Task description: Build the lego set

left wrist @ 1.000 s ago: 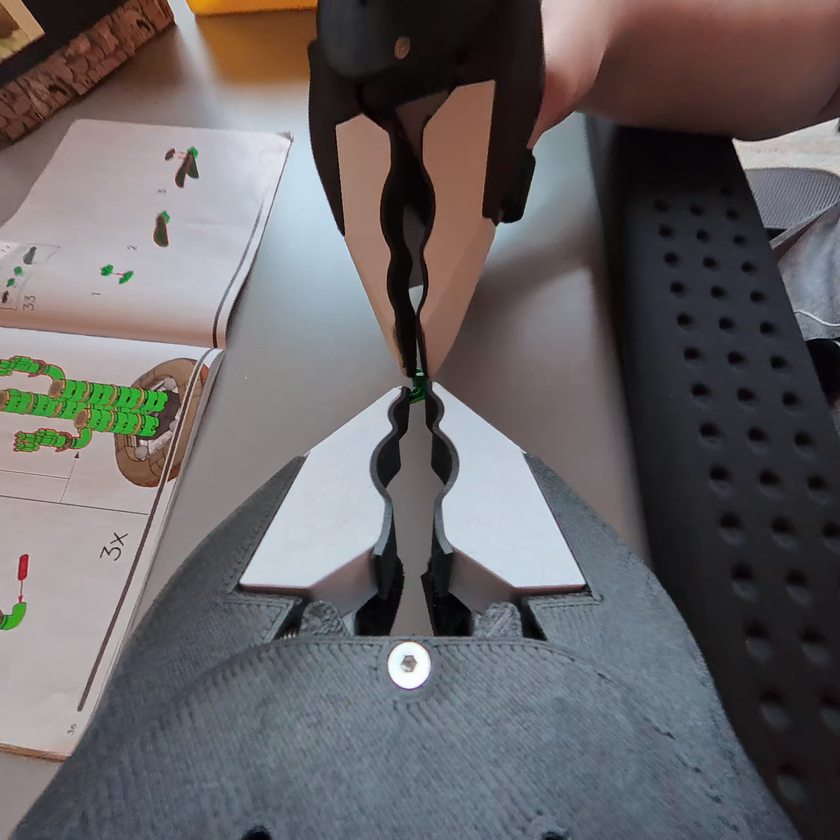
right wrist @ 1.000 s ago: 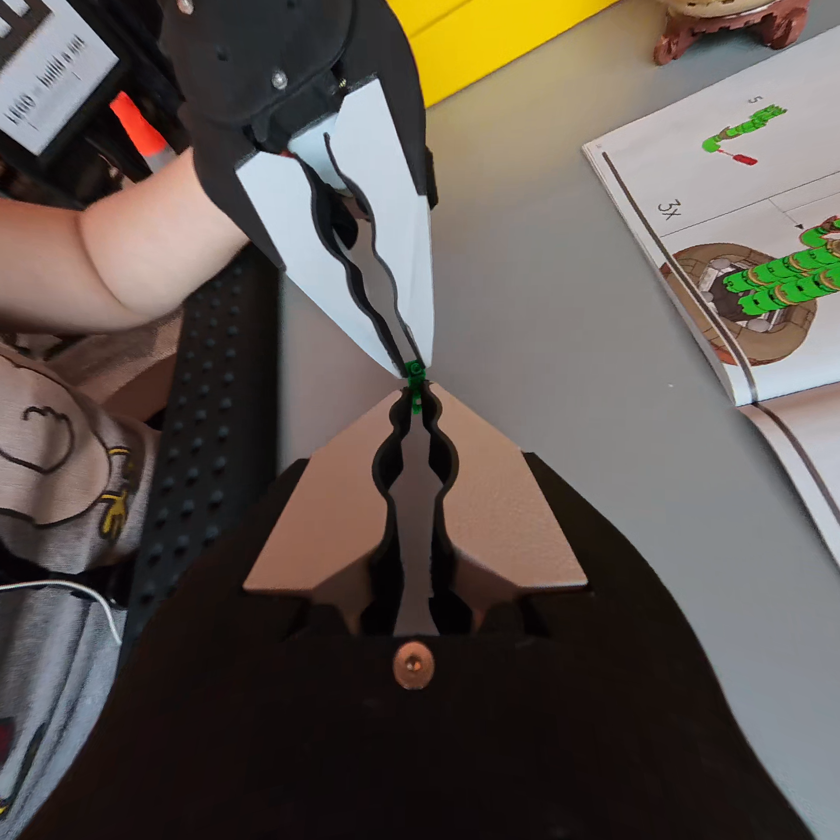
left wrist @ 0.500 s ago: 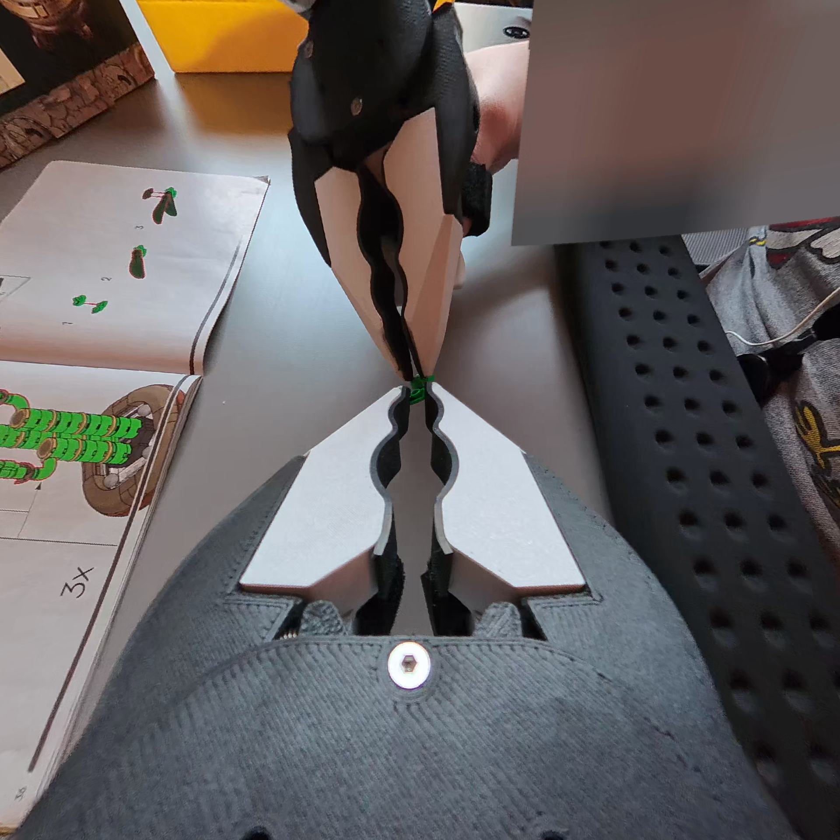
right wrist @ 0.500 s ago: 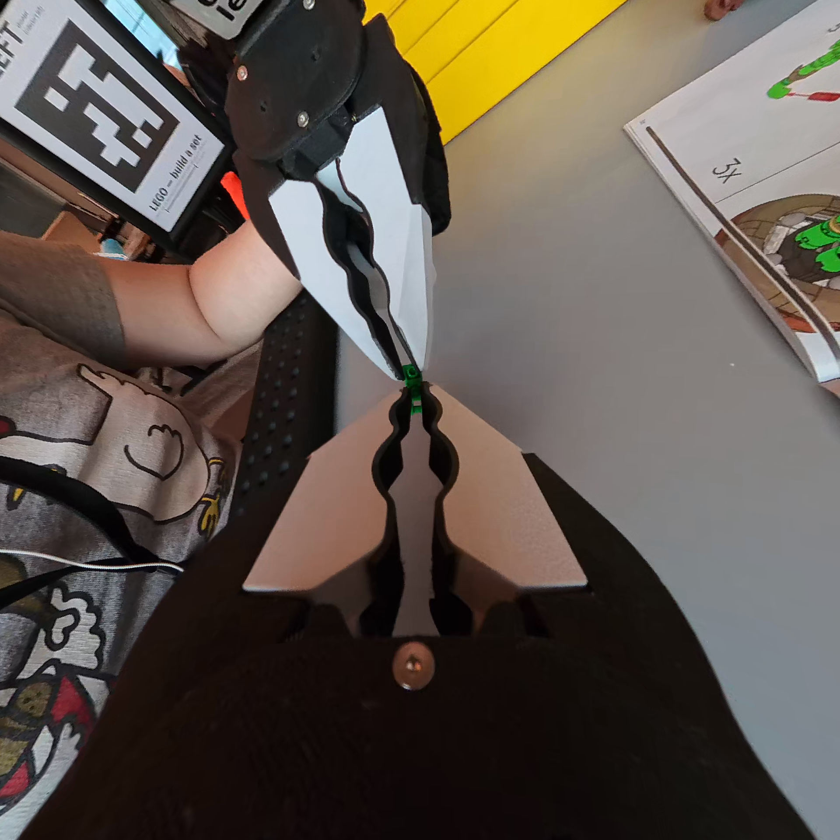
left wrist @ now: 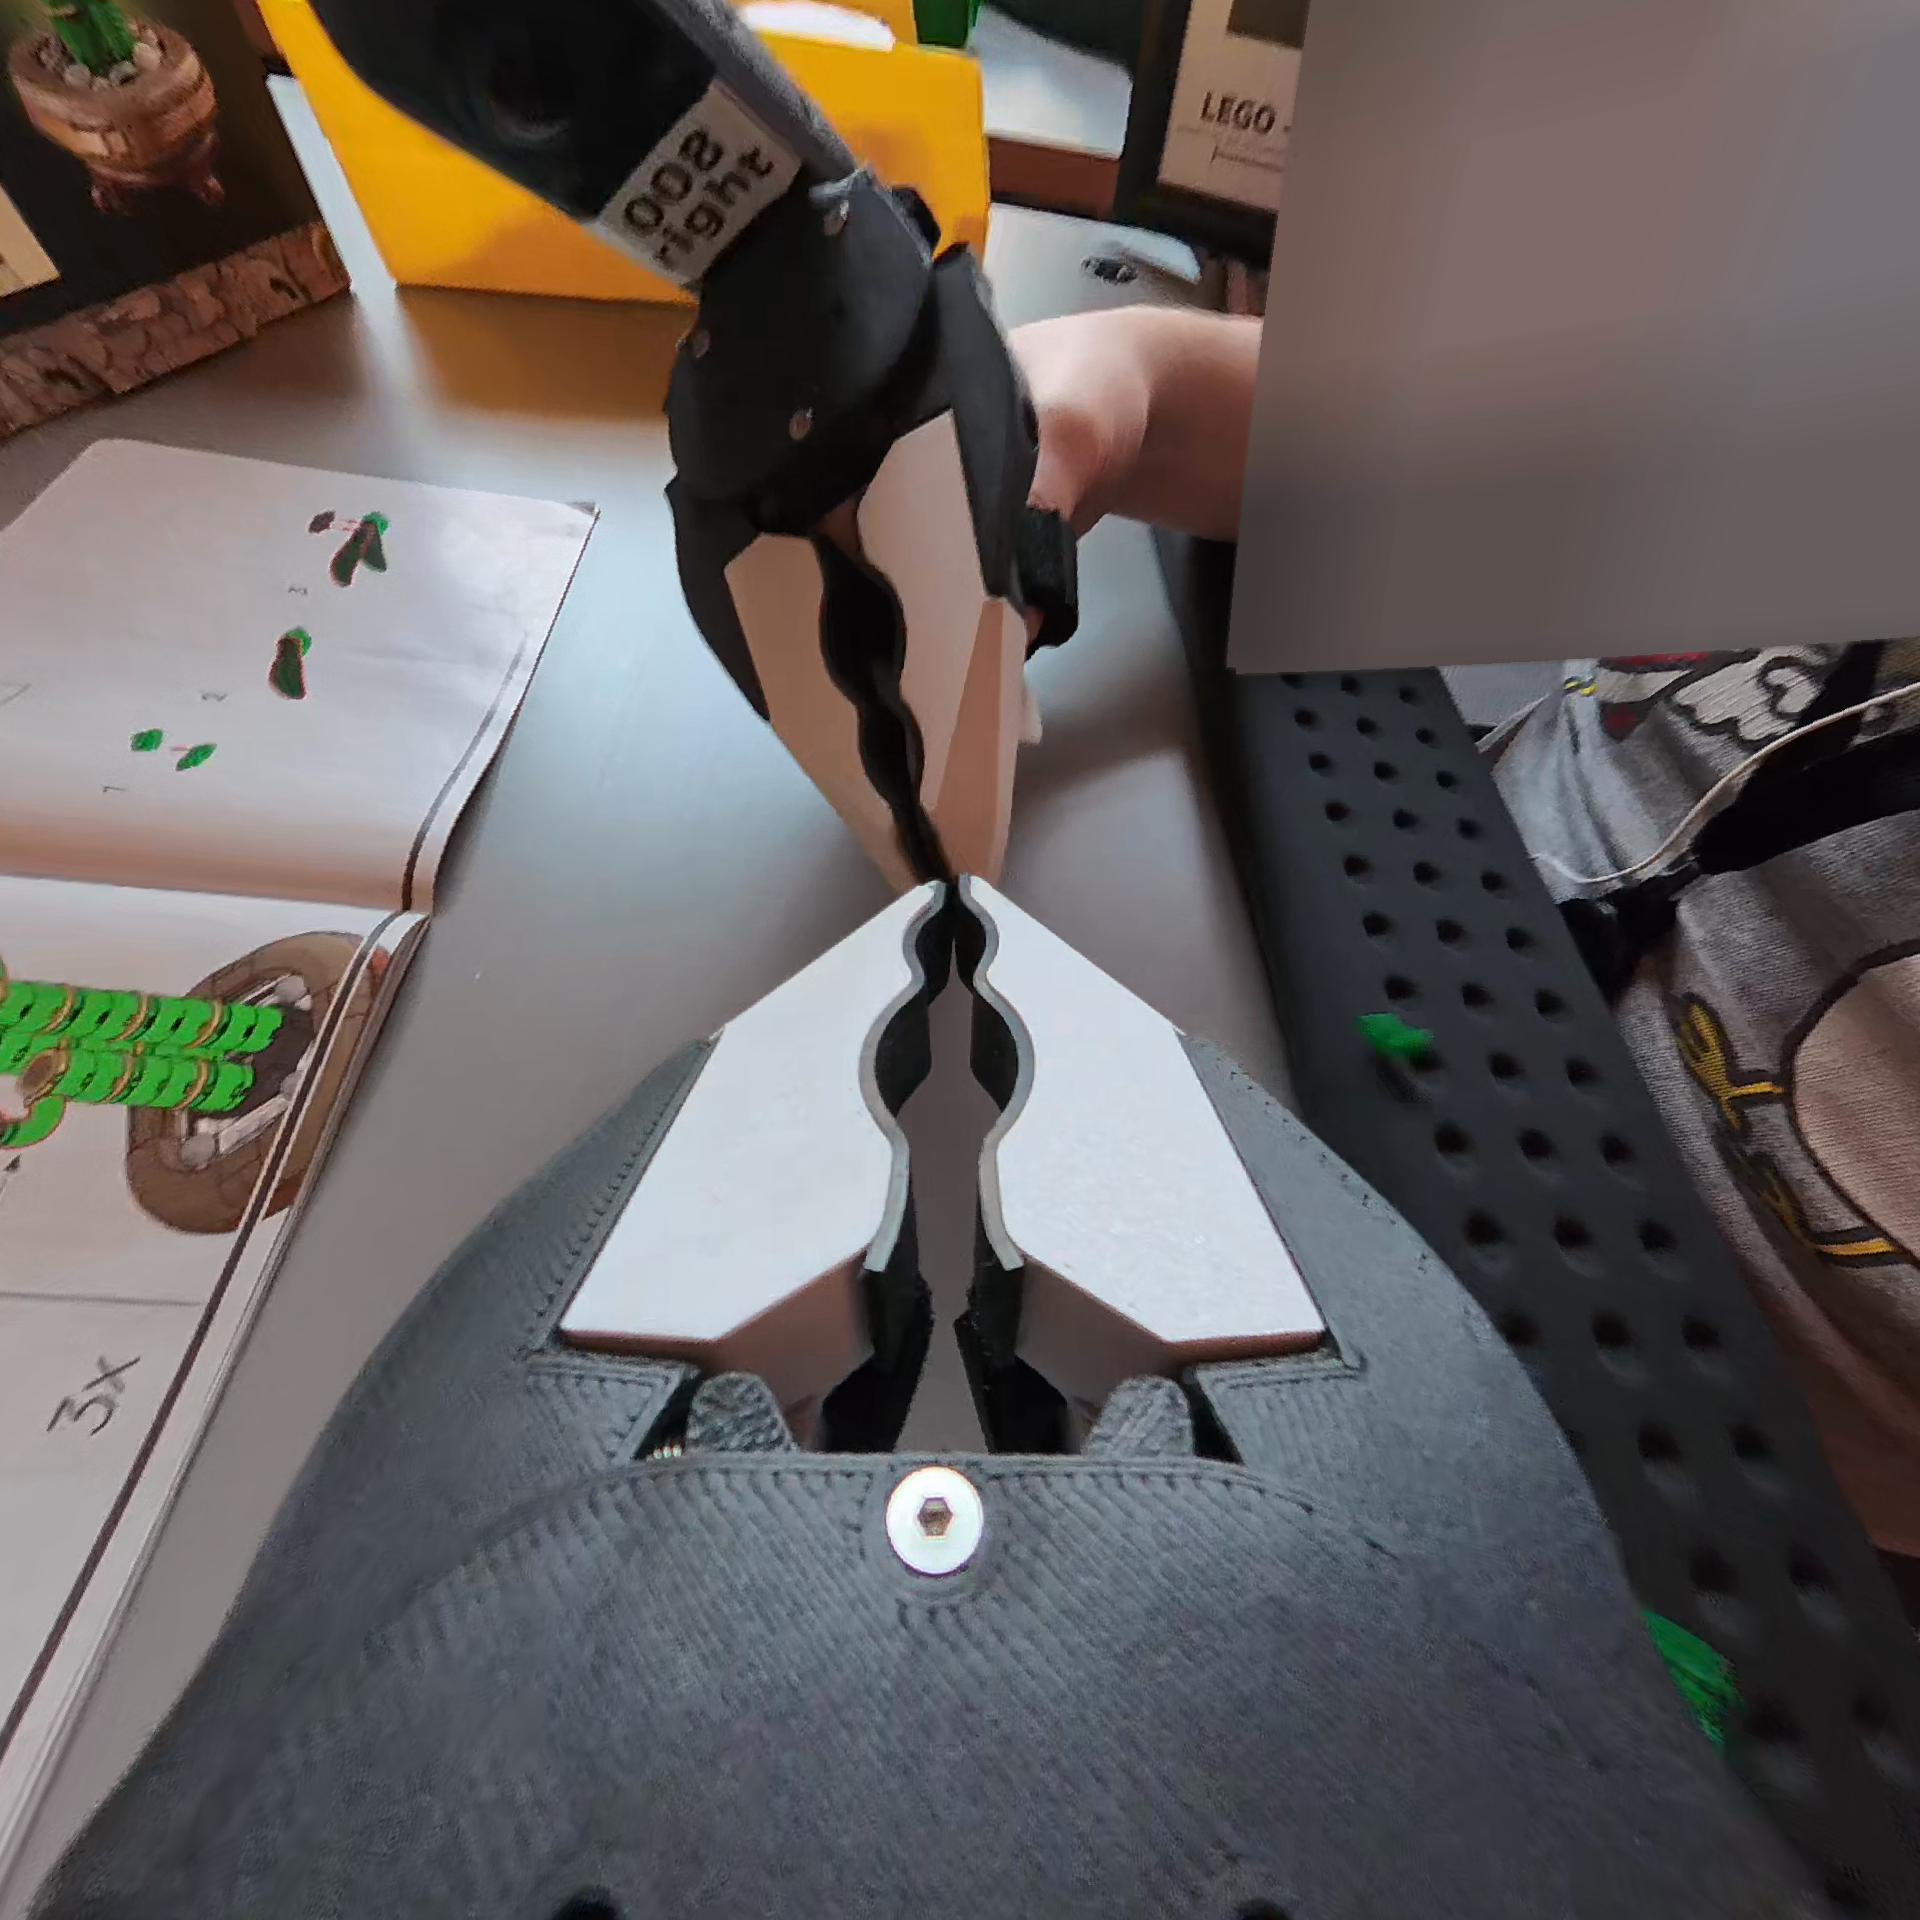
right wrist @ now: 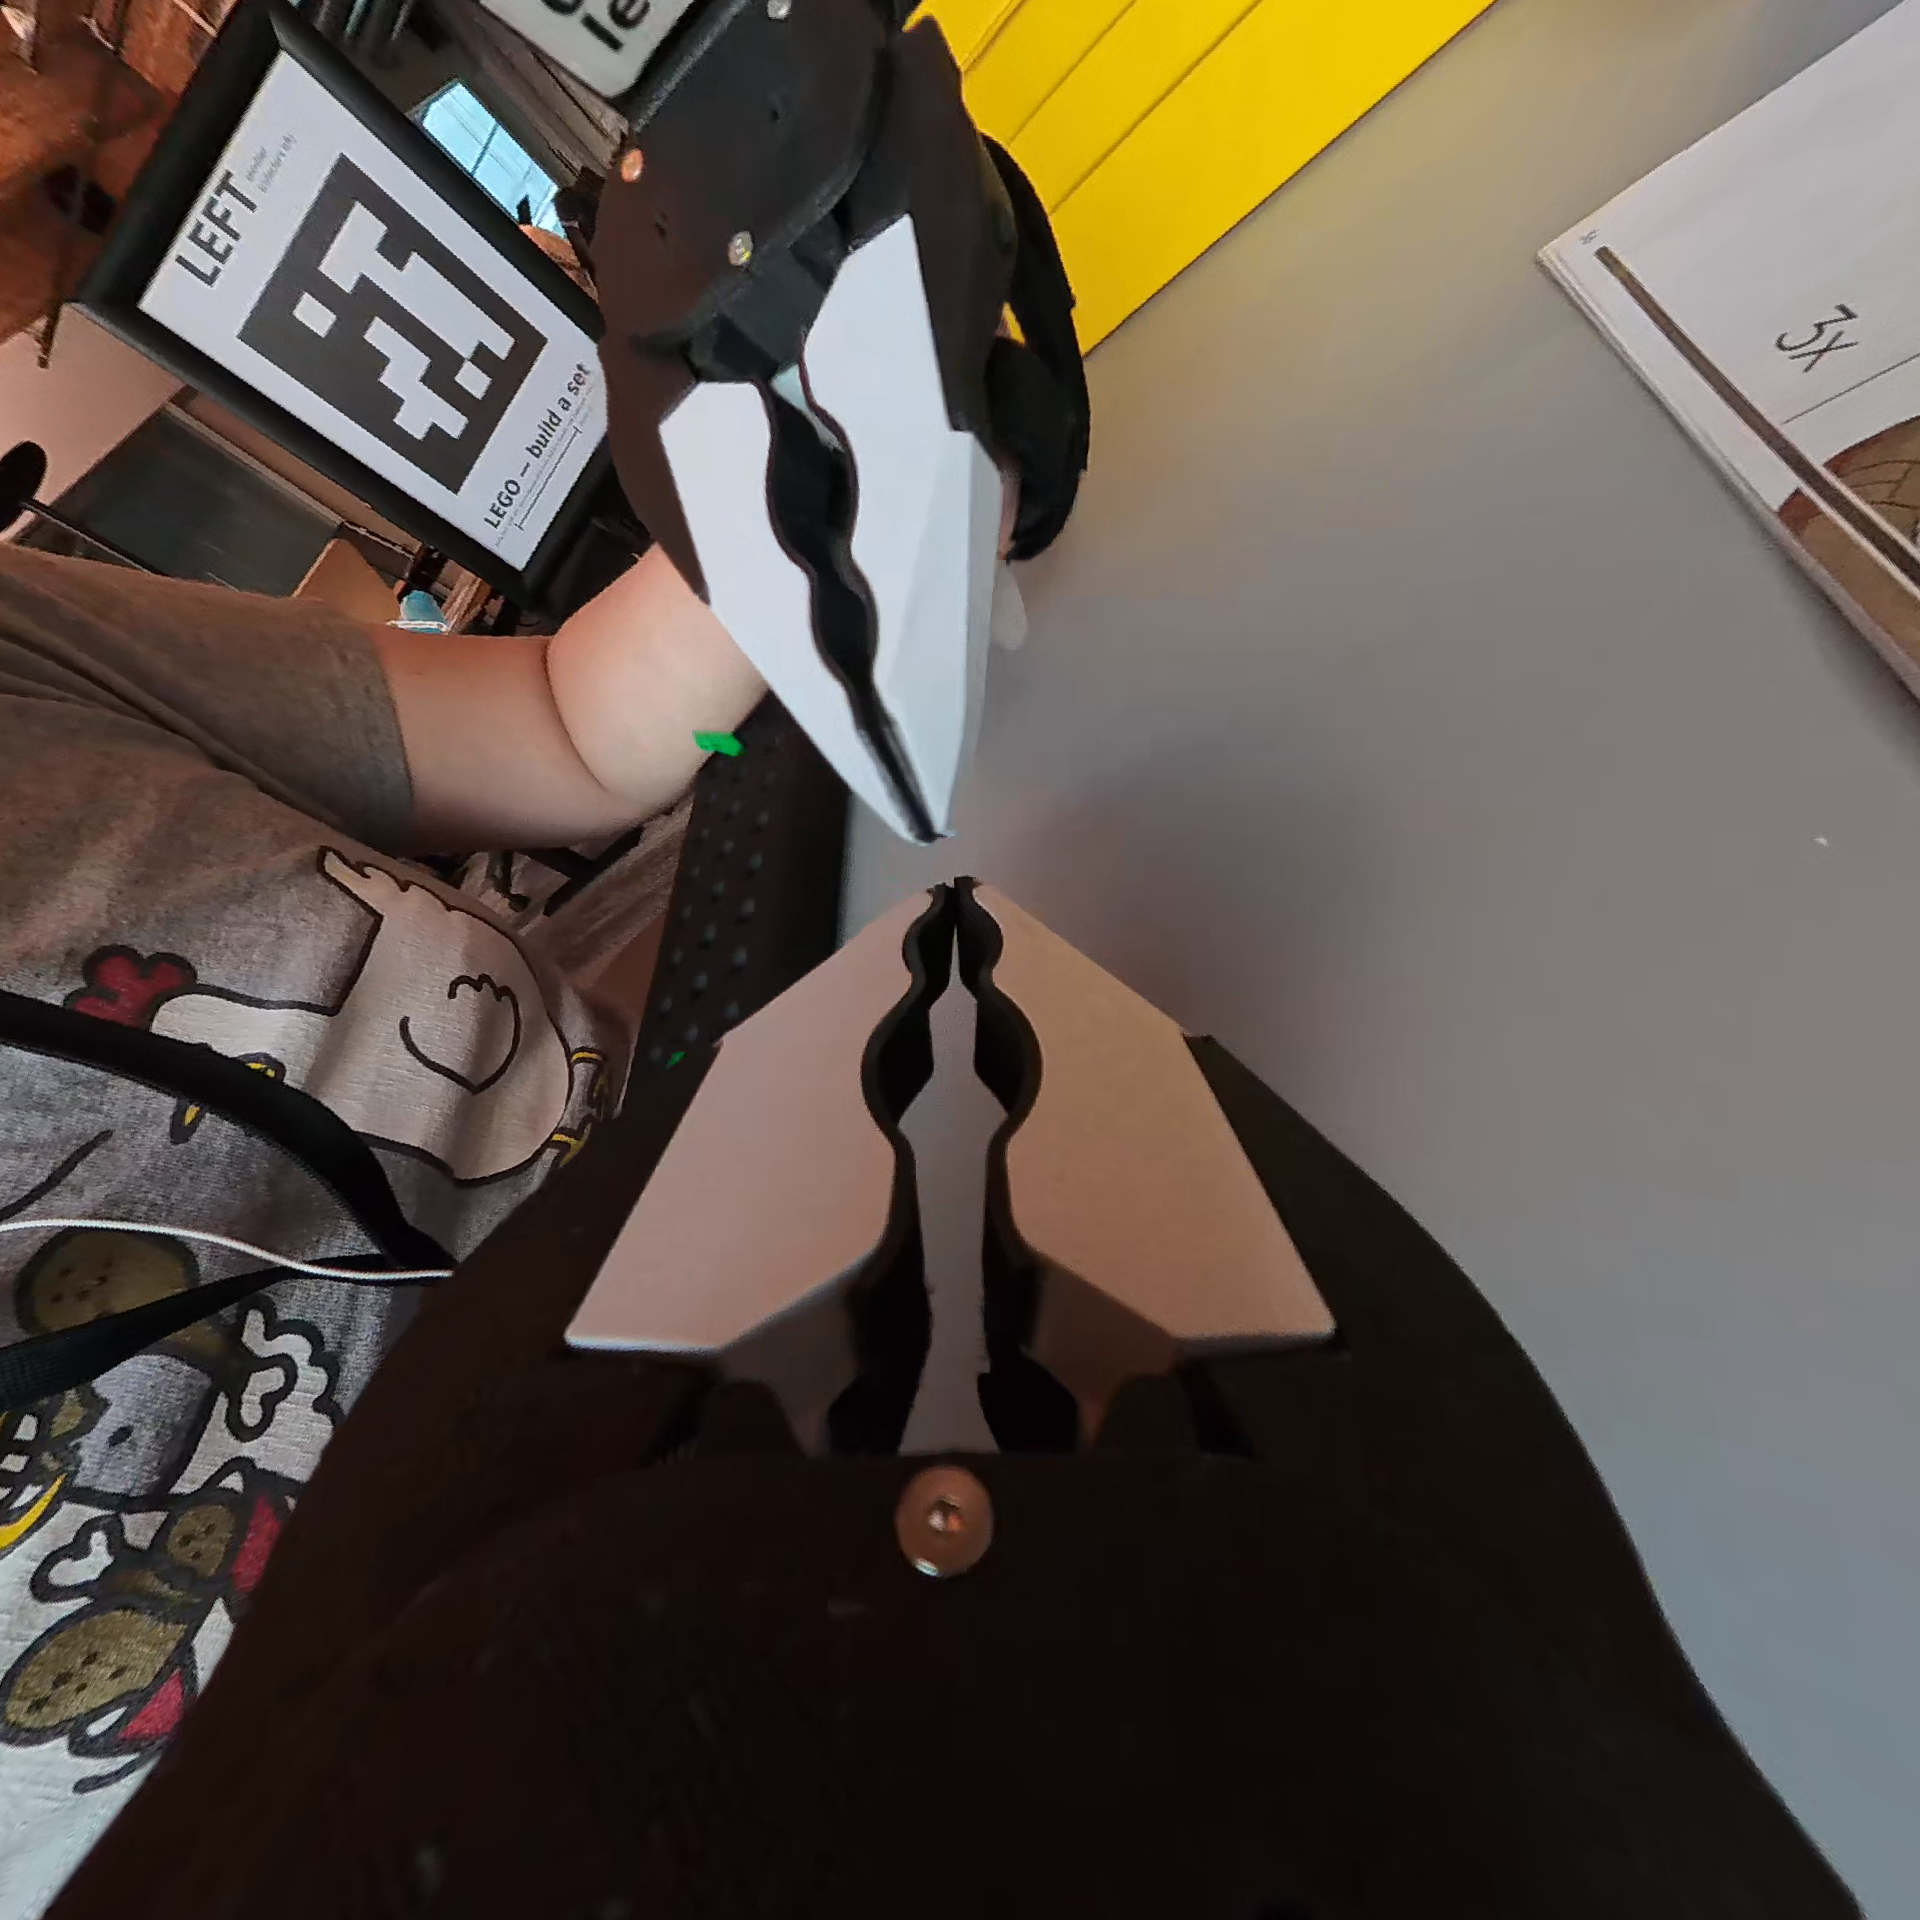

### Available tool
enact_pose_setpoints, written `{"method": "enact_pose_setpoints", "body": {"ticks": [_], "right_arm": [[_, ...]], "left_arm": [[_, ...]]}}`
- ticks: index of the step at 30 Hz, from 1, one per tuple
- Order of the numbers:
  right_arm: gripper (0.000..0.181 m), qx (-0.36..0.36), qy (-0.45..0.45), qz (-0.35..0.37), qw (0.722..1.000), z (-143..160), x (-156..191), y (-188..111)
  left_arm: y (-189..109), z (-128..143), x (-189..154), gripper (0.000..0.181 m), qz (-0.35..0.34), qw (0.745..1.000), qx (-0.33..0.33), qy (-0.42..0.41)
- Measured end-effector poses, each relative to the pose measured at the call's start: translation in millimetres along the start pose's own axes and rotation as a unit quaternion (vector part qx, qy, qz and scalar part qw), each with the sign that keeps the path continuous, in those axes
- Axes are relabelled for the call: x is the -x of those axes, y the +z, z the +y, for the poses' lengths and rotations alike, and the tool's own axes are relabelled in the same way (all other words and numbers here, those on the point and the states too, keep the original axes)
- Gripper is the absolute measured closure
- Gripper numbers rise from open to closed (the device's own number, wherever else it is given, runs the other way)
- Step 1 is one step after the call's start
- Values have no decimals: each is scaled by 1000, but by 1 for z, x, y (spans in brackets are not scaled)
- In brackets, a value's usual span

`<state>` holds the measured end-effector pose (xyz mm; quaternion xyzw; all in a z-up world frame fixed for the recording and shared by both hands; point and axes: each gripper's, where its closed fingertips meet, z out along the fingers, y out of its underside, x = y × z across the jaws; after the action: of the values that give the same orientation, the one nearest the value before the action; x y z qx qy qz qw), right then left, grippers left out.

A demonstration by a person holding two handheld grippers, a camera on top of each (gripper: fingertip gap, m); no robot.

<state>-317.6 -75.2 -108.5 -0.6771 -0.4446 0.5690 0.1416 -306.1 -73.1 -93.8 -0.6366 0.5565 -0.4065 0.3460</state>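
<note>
My left gripper [left wrist: 956, 891] is shut with nothing between its tips. My right gripper [right wrist: 956, 888] is also shut and empty. The two point tip to tip above the grey table, almost touching; the right gripper [left wrist: 935, 862] shows from the left wrist view and the left gripper [right wrist: 923, 826] from the right wrist view. A small green lego piece [left wrist: 1392, 1036] shows blurred over the black perforated strip [left wrist: 1507, 1143] by the table edge, and it also shows in the right wrist view [right wrist: 715, 742]. Another green bit [left wrist: 1688, 1688] is lower on that strip.
An open instruction booklet [left wrist: 208, 727] lies on the table to the left, seen also in the right wrist view [right wrist: 1766, 364]. A yellow box [left wrist: 623, 208] and the set's box [left wrist: 104, 156] stand at the back. A person's arm [right wrist: 582, 717] and shirt are beside the strip. The tips of both grippers are at nearly the same place.
The green piece held between the two gripper tips is gone from them and now shows over the black strip. Both grippers tilted upward and their tips drew slightly apart.
</note>
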Motion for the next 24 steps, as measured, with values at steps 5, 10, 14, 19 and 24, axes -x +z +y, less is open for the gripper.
{"method": "enact_pose_setpoints", "body": {"ticks": [5, 10, 14, 19, 24], "right_arm": [[181, 14, -8, 27, 999, 5, -8, -1], [181, 32, -24, 41, 998, 7, -11, 5], [181, 41, -32, 44, 998, 9, -13, 9], [181, 32, -25, 41, 998, 5, -16, 9], [181, 30, -26, 41, 998, 3, -16, 9]], "left_arm": [[-9, 13, 21, 181, -58, 998, 30, 2], [-27, 30, 54, 181, -139, 986, 90, -24], [-37, 37, 57, 181, -162, 982, 97, -18], [-41, 37, 57, 181, -161, 983, 90, -18], [-41, 42, 57, 181, -165, 981, 98, -13]]}}
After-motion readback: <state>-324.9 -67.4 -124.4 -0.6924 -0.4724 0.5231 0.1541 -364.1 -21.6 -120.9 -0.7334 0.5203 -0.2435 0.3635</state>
